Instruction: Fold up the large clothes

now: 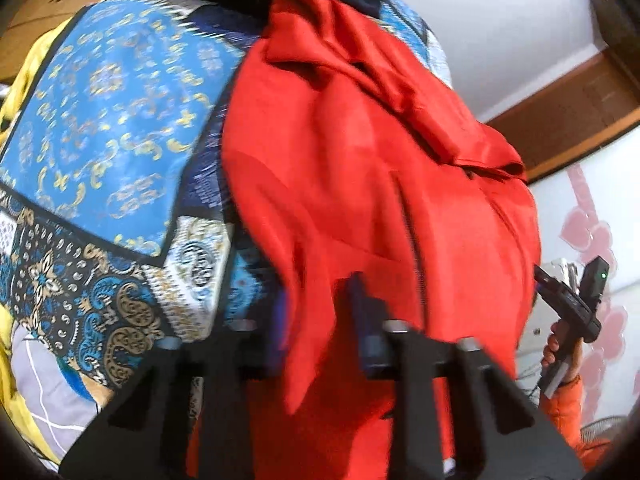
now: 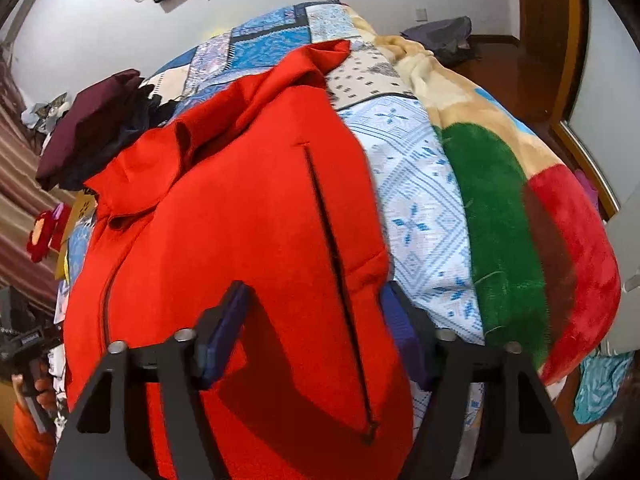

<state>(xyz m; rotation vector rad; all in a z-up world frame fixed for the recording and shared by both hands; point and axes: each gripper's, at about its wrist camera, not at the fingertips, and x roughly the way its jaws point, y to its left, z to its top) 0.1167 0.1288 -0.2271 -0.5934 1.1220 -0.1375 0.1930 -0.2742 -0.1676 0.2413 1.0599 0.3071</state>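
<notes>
A large red coat [image 2: 248, 220] lies spread on the bed, with a long dark pocket slit [image 2: 332, 240] running down it. My right gripper [image 2: 316, 328] is open, its blue-padded fingers [image 2: 222, 328] straddling the coat's near part. In the left wrist view the red coat [image 1: 360, 184] hangs bunched with its shiny lining showing. My left gripper [image 1: 320, 320] has red cloth between its blue pads [image 1: 370, 332] and looks shut on it. The right gripper's body [image 1: 576, 304] and the hand holding it show at the right edge.
The bed carries a blue patterned quilt [image 2: 416, 200] and a beige, green and red fleece blanket [image 2: 508, 216]. A dark maroon garment [image 2: 92, 128] lies at the far left of the bed. A wooden door frame [image 2: 560, 60] stands to the right. A blue cloth [image 2: 600, 384] lies on the floor.
</notes>
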